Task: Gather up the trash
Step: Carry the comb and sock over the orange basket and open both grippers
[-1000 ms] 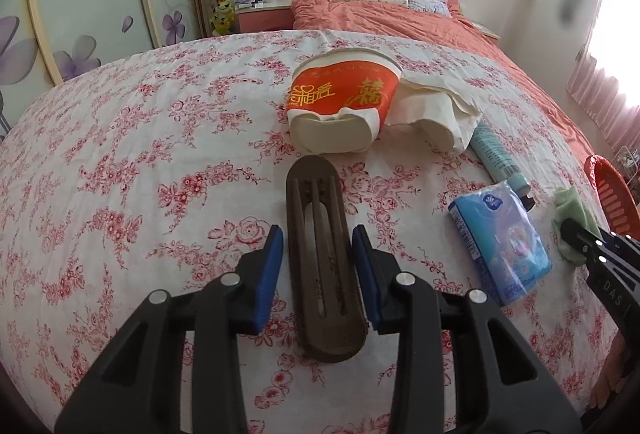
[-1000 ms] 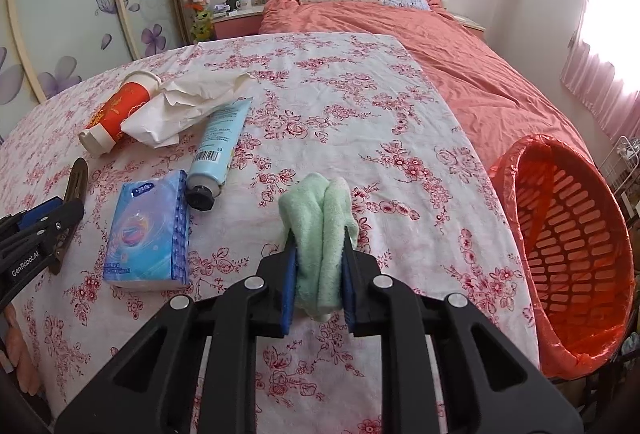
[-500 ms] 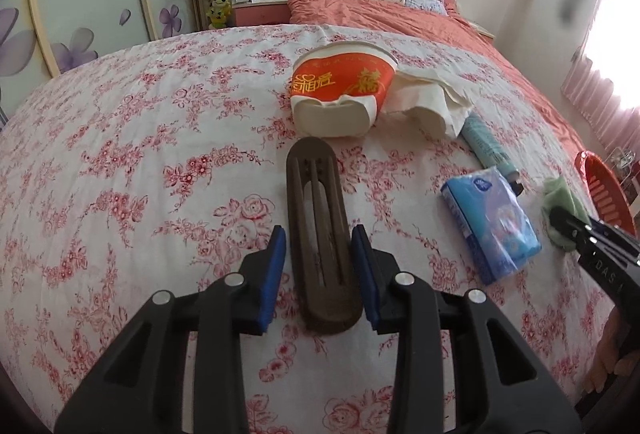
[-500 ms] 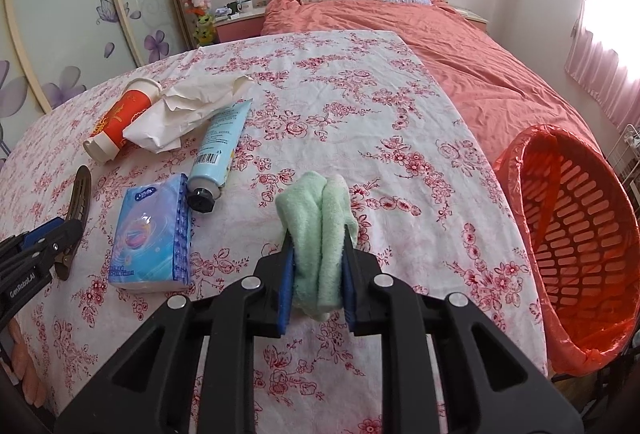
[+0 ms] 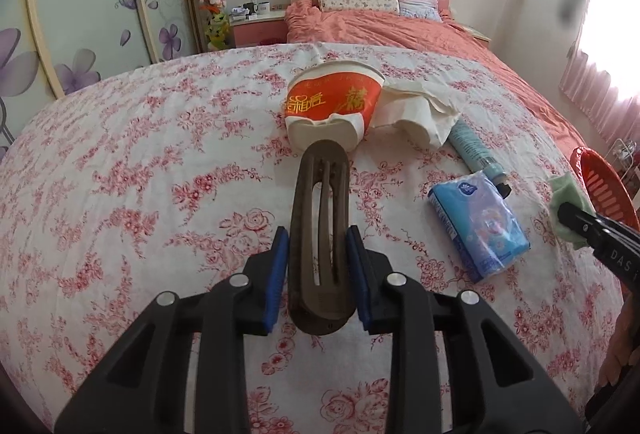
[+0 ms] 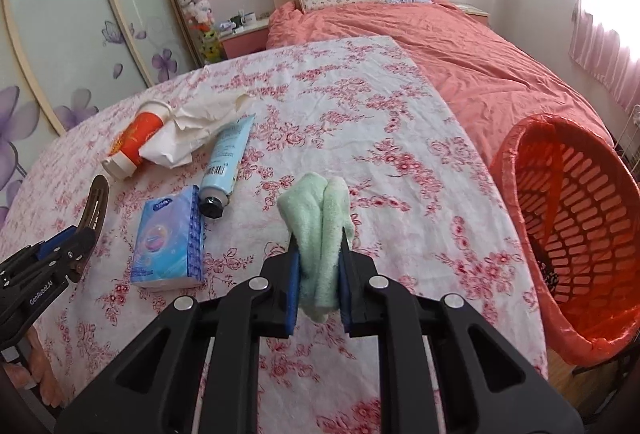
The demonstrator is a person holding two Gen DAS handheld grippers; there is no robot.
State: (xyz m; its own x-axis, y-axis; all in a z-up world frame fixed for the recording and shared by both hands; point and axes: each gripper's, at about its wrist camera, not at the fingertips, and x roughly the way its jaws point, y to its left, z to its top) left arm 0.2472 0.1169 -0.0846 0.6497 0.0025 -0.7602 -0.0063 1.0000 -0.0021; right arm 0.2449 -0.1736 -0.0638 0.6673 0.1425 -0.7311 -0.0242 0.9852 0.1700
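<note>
Both grippers' jaws just closed: clip (image 5: 320,234), cloth (image 6: 322,234) lifted.

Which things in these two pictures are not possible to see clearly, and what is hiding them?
- Basket, right wrist view: its bottom is cut by the edge; a dark thing inside cannot be identified.
- Cup, left wrist view: its mouth faces away, so the contents are hidden.
- Cloth, right wrist view: its lower part is covered by the jaws.
- Nightstand items, left wrist view: too small.
</note>
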